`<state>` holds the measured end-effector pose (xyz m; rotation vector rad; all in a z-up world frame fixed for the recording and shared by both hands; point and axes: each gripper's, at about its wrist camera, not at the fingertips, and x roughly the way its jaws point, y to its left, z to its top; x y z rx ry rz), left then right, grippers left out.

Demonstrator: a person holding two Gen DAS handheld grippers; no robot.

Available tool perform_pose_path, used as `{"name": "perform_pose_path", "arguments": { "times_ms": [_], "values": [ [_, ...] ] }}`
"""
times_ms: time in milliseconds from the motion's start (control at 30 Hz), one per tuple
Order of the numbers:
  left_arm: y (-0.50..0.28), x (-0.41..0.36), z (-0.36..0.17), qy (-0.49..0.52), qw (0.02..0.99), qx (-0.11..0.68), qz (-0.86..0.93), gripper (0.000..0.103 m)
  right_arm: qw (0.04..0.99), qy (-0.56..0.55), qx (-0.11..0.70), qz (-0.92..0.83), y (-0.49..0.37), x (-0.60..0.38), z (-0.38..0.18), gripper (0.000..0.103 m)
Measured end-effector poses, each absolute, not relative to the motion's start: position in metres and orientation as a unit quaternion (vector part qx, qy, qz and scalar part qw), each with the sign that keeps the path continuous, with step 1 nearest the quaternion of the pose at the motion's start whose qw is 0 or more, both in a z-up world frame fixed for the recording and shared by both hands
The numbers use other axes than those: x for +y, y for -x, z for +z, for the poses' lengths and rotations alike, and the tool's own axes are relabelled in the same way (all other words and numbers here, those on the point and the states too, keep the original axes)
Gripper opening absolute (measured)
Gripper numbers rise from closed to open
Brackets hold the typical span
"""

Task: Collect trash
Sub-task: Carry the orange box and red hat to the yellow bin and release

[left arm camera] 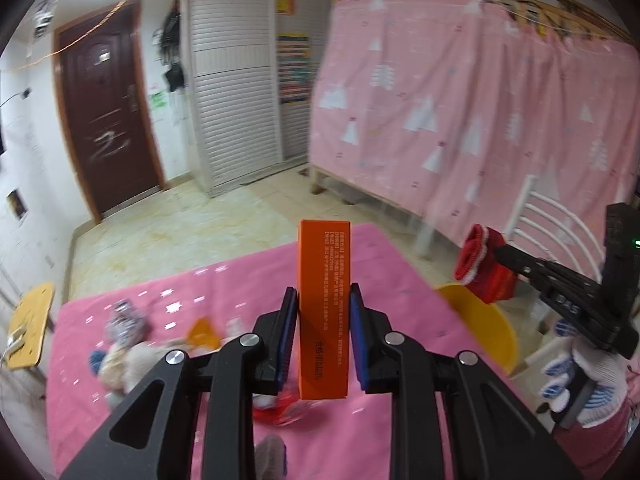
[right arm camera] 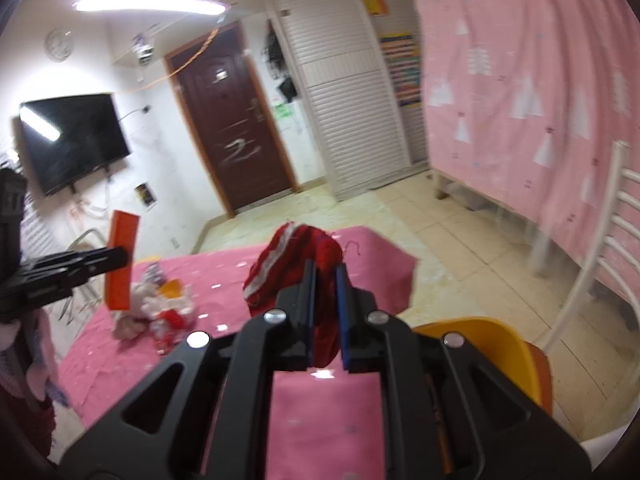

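Note:
My left gripper point(left arm camera: 323, 300) is shut on a tall orange box point(left arm camera: 324, 280) and holds it upright above the pink-covered table point(left arm camera: 224, 280). The box also shows in the right wrist view point(right arm camera: 122, 256). My right gripper point(right arm camera: 325, 276) is shut on a red knitted cloth with white trim point(right arm camera: 292, 268), held above the table's right edge; the cloth also shows in the left wrist view point(left arm camera: 482, 264). A yellow bin point(left arm camera: 486, 320) stands beside the table on the right, below the right gripper, and shows in the right wrist view point(right arm camera: 484, 340). A pile of loose scraps point(right arm camera: 160, 308) lies on the table.
A white chair point(right arm camera: 600, 256) stands right of the bin. A pink curtained bunk bed point(left arm camera: 480, 112) fills the right side. A brown door point(left arm camera: 108, 120), white slatted wardrobe point(left arm camera: 232, 92) and wall television point(right arm camera: 72, 140) are at the back. A small yellow stool point(left arm camera: 30, 328) stands left of the table.

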<state>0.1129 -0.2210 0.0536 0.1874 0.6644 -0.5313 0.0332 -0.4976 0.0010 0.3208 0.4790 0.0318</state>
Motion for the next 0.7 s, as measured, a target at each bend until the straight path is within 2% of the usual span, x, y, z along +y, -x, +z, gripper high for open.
{"name": "perform_pose_path", "arguments": {
  "times_ms": [400, 467, 533, 567, 600, 700],
  "values": [
    [-0.100, -0.320, 0.038, -0.124, 0.873, 0.326, -0.340, 0.017, 0.945, -0.157, 0.273, -0.091, -0.045, -0.555, -0.048, 0.010],
    [-0.098, -0.337, 0.034, -0.131, 0.868, 0.329, -0.349, 0.017, 0.939, -0.159, 0.287, -0.100, -0.048, -0.563, -0.058, 0.018],
    [-0.096, -0.351, 0.029, -0.134, 0.862, 0.333, -0.357, 0.017, 0.937, -0.170, 0.287, -0.105, -0.045, -0.570, -0.061, 0.052],
    [-0.095, -0.356, 0.028, -0.134, 0.861, 0.335, -0.359, 0.017, 0.936, -0.176, 0.284, -0.108, -0.043, -0.575, -0.062, 0.059],
    [-0.095, -0.362, 0.026, -0.134, 0.858, 0.338, -0.363, 0.017, 0.936, -0.184, 0.278, -0.113, -0.040, -0.580, -0.061, 0.062],
    [-0.096, -0.376, 0.021, -0.133, 0.852, 0.345, -0.371, 0.017, 0.935, -0.212, 0.257, -0.125, -0.029, -0.596, -0.056, 0.062]
  ]
}}
